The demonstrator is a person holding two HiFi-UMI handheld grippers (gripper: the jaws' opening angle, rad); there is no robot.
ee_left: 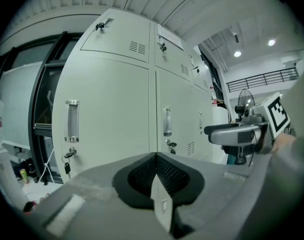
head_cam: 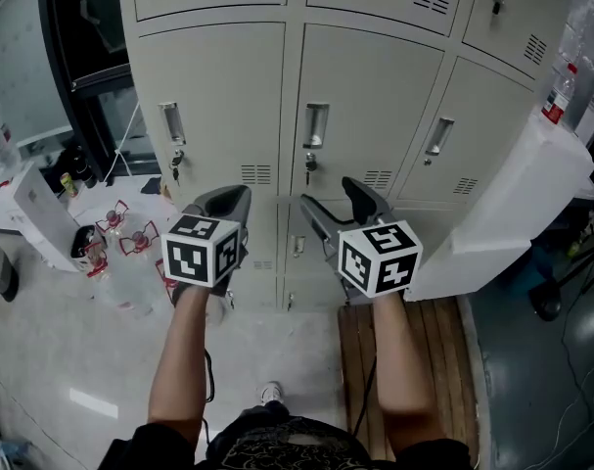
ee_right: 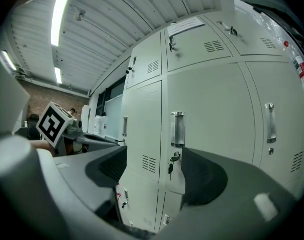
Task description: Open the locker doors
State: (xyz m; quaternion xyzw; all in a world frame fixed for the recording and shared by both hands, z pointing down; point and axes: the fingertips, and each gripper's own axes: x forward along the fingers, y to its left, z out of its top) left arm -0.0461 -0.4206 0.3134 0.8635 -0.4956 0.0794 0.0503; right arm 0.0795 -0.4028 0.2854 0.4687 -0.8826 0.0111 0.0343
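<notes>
- The left tool point(ee_left: 156, 158) was clenched on nothing: its two black pads met edge to edge with no object between them.
- The right tool point(ee_right: 154, 170) was released and empty, its jaws well apart. Through the gap showed the recessed chrome pull handle point(ee_right: 178, 129) of the middle door point(ee_right: 212, 104), with a small dangling key point(ee_right: 171, 168) in the lock just below it.
- Both tools were held apart from the pale grey metal locker bank point(head_cam: 292, 13); neither touched a door.
- The left door point(head_cam: 213, 96), the middle door and the right door point(head_cam: 473, 116) all appeared shut and flush. The task was judged not yet begun.
- Judgement: the right tool was the better placed. It should go straight at the handle, set one jaw inside the recess behind the lip, and close firmly before any pull.
- The handle sat at the middle door's left edge, so the hinges were judged to lie on the right. The pull should therefore arc outward and rightward, not straight back.
- Whether the key must be turned first could not be told. If the door resists, that should be checked before more force is applied.
- The left tool would need to open before taking the left door's chrome handle point(ee_left: 71, 121).
- Risks: the chrome looked smooth and the recess shallow, so a light grip could slip. The hanging key could also snag a jaw.
</notes>
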